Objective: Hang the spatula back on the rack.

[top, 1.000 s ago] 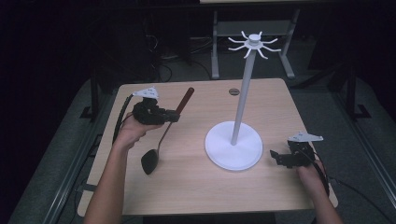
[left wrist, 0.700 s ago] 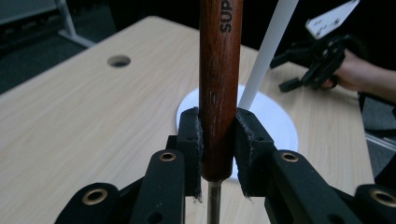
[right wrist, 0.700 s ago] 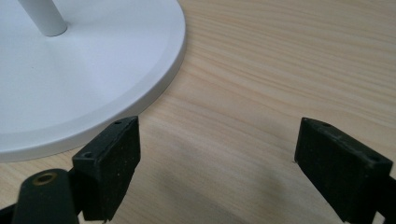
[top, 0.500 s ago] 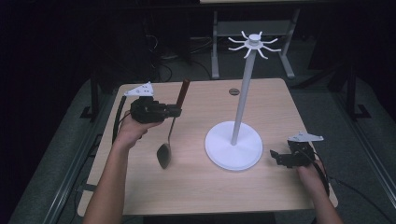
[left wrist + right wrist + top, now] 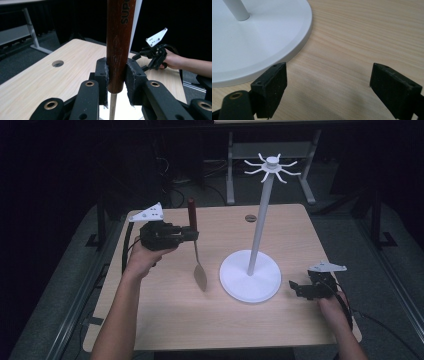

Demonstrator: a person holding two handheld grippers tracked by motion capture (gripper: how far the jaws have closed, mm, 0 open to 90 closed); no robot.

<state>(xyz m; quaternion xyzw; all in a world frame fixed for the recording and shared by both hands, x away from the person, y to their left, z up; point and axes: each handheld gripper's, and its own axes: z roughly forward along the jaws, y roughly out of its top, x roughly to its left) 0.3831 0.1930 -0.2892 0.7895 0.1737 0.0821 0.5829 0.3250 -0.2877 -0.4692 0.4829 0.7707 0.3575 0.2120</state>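
Spoon handle (image 5: 119, 47) dark worn wood; stand base (image 5: 249, 37) smooth white; table (image 5: 362, 32) pale woodgrain.

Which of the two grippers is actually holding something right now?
The left gripper: it clamps the spoon's wooden handle, while the right gripper sits open beside the white stand.

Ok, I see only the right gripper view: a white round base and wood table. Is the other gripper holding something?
Observer: Yes, the left gripper is shut on a spoon by its brown wooden handle.
Operator: Is the spoon on the table?
Observer: No, it hangs upright, bowl down, above the table.
Operator: What stands on this base?
Observer: A white pole with hooks on top.
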